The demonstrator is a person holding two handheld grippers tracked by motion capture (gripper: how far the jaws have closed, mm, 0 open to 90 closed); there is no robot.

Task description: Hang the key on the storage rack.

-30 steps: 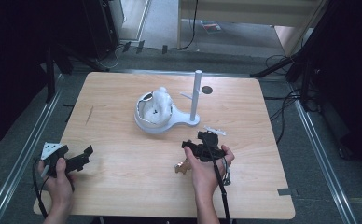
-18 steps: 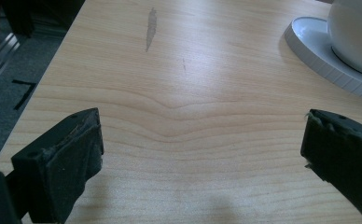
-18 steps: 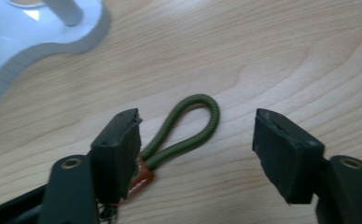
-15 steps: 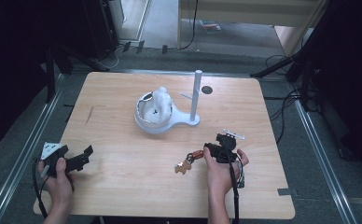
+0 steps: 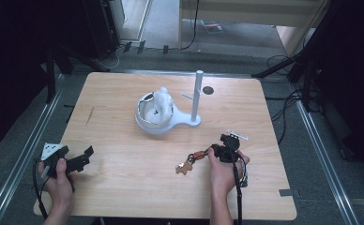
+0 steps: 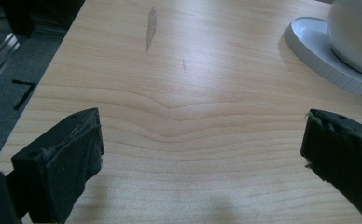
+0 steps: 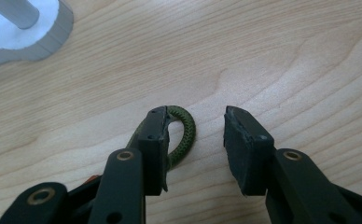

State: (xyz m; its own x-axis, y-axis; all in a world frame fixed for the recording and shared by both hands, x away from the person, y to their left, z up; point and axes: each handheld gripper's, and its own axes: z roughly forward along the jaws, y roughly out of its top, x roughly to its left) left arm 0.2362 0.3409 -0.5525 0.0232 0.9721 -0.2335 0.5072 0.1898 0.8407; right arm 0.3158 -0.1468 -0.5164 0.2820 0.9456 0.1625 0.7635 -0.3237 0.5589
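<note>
Both tools gape: the left tool [image 5: 79, 161] over bare wood, the right tool [image 7: 194, 137] with jaws parted beside a green cord loop [image 7: 184, 131] on the table [image 5: 124, 197]. Mid-table, a white bowl [image 5: 145, 123] holds a white lump [image 5: 161, 101]; grey floor surrounds.

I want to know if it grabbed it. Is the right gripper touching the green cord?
Touching. In the right gripper view the green cord loops against one jaw of the right gripper, but the jaws stand apart, so it isn't pinched.
</note>
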